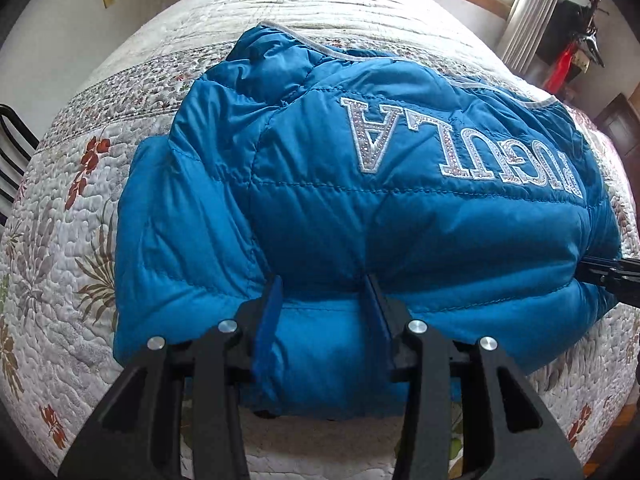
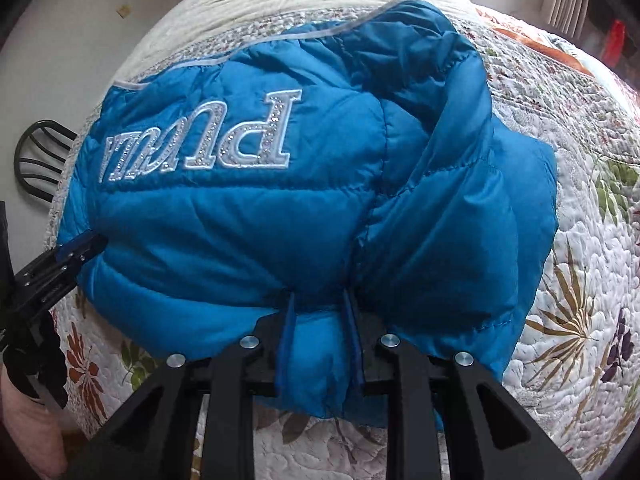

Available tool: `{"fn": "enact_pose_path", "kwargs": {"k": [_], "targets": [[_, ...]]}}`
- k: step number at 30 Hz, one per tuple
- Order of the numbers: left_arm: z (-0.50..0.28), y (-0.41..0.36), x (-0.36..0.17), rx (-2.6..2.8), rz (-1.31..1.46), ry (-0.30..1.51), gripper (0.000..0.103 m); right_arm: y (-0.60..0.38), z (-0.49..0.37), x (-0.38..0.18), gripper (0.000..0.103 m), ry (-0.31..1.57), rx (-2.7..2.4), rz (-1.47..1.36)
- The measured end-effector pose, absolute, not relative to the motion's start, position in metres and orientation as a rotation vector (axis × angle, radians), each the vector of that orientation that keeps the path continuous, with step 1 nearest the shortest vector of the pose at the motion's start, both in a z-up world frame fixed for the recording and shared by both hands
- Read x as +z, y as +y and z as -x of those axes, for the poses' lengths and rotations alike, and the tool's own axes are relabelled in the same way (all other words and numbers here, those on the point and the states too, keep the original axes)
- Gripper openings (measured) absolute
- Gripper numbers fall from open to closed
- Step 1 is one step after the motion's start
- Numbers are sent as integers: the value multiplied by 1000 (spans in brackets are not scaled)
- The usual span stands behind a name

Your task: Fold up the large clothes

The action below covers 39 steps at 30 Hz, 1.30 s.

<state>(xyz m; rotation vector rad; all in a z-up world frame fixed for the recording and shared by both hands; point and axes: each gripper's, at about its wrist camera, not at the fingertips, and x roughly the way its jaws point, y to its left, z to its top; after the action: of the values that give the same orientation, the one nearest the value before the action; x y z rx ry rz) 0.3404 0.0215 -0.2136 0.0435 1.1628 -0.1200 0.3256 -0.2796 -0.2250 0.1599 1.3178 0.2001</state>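
On the quilted bed (image 1: pixel 80 240) lies a blue puffer jacket (image 1: pixel 320 200), back panel up with its silver lettering (image 1: pixel 460 148) reading upside down from both wrist views, so the collar end faces the person and the grey-trimmed hem (image 2: pixel 192 68) lies at the far side. Both grippers bite the near edge: the left gripper (image 1: pixel 324 300) has its fingers clamped on a thick roll of the padded cloth toward the left end of that edge, and the right gripper (image 2: pixel 318 312) has its fingers pinched on a similar bunch toward the right end. Each shows at the margin of the other's view, so they sit well apart along the same edge. The jacket's long axis, as it lies, runs side to side between them, and the bulk of it stretches straight ahead of the fingers. My judgement is that the coming move is a lift and carry forward, laying the near edge over toward the hem; neither hand is clearly nearer, so they should travel together.
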Motion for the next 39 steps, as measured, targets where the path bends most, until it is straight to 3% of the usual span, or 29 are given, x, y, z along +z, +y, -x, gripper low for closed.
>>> {"fn": "enact_pose_path", "kwargs": {"k": [5,7,9,10,12,14,22,35,37,39], "targets": [[-342,26,-205,-122,-28,1187,41,-286,-319,-209,22,1302,218,-176],[-335,31,-186,-129,-9,1180,41,-299,-306,-190,29,1250,219,-212],[-327,51,-166,-116,22,1129,57,-319,-293,-169,49,1180,208,-257],[-324,63,-157,-108,40,1107,69,-330,-288,-162,53,1158,196,-282],[-324,85,-150,-83,64,1099,71,-356,-283,-156,67,1141,179,-338],[-331,107,-151,-59,83,1104,75,-374,-287,-160,72,1158,166,-373],[-364,144,-186,-109,205,1211,80,-409,-322,-206,76,1239,206,-550],[-412,128,-231,-209,337,1266,85,-396,-360,-249,79,1303,260,-617],[-414,125,-232,-216,360,1272,85,-392,-362,-251,79,1302,263,-612],[-415,123,-233,-219,363,1271,79,-389,-365,-251,72,1297,274,-610]]}}
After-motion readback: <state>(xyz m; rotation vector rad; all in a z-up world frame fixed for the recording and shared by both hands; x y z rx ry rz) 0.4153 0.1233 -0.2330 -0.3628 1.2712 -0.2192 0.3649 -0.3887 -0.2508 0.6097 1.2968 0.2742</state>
